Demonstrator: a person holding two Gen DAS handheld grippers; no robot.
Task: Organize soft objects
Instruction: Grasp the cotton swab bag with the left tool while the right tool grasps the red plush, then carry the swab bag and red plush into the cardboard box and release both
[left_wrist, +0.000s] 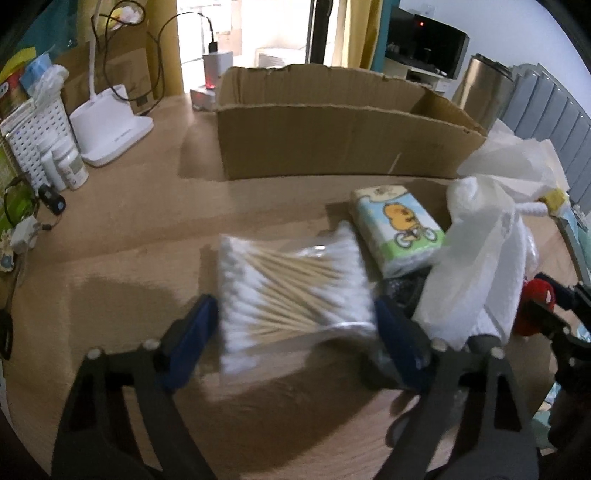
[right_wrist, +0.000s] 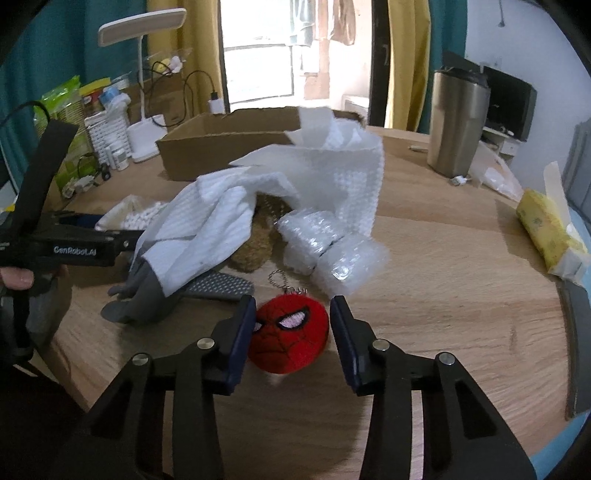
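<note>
Swabs (left_wrist: 295, 291) sit clamped between left claw (left_wrist: 295, 325) fingers.

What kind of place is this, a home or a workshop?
Most likely a room in a home. A wooden table holds a desk lamp, a steel tumbler and a cardboard box, with yellow curtains and a dark screen behind.

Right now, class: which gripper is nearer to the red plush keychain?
Right. The right gripper straddles the red plush keychain, fingers on either side. The left gripper is off to its left, around the cotton swab pack.
</note>
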